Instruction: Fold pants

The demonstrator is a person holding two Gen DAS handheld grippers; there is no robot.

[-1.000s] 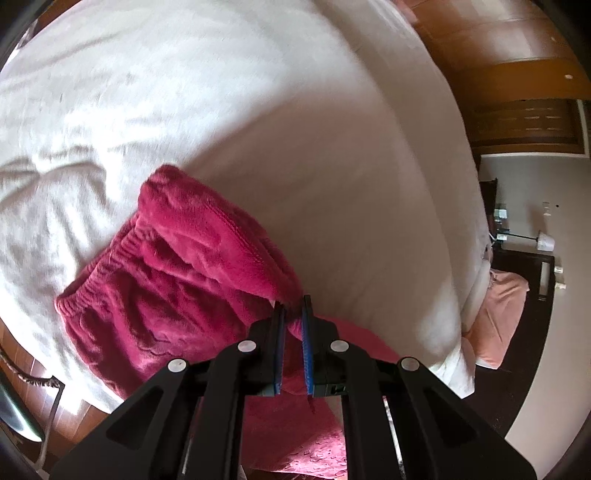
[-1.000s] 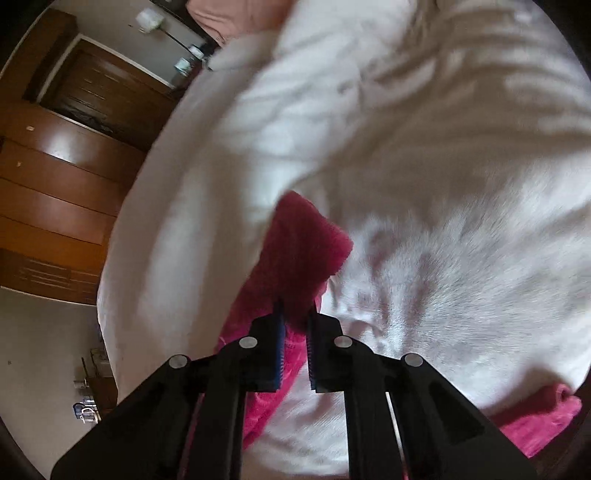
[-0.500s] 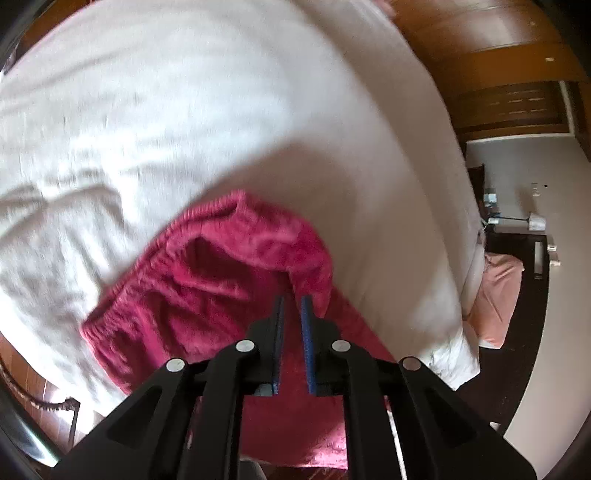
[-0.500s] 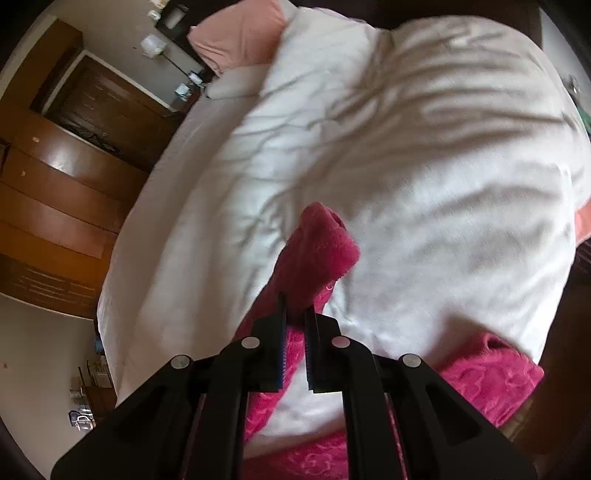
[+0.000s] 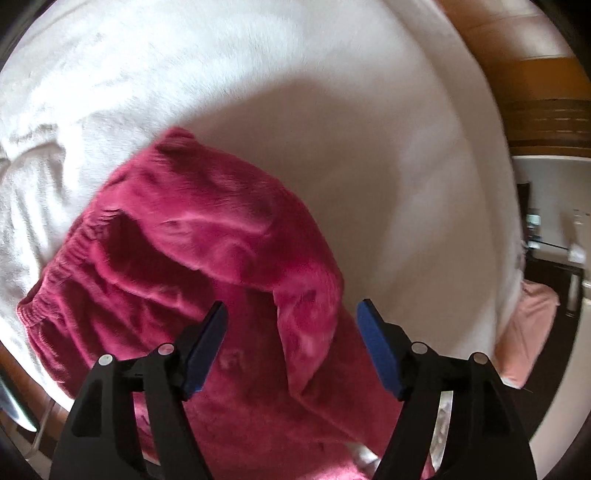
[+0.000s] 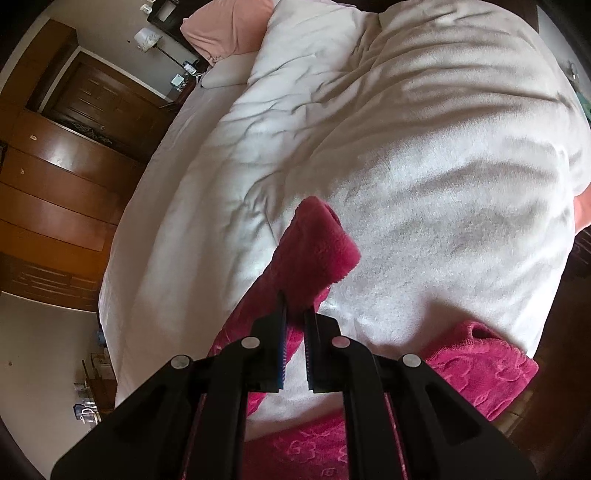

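Fuzzy magenta pants [image 5: 207, 266] lie on a white bed, with the elastic waistband [image 5: 55, 280] at the left in the left wrist view. A pant leg is folded over the upper part. My left gripper [image 5: 291, 321] is open, its jaws spread wide above the folded fabric and holding nothing. My right gripper [image 6: 295, 317] is shut on a fold of the pants [image 6: 314, 254], which stands up from the jaws. The hem of another leg [image 6: 480, 354] lies at the bed's near edge.
A white duvet [image 6: 406, 147] covers the bed. Pink pillows [image 6: 229, 26] lie at the head end, one also in the left wrist view [image 5: 528, 332]. Dark wooden wardrobes [image 6: 55, 177] stand beside the bed, with a nightstand lamp [image 6: 147, 37].
My left gripper has opened and let go of the pant leg, which now lies folded over the waist part. My right gripper keeps its hold and has lifted slightly.
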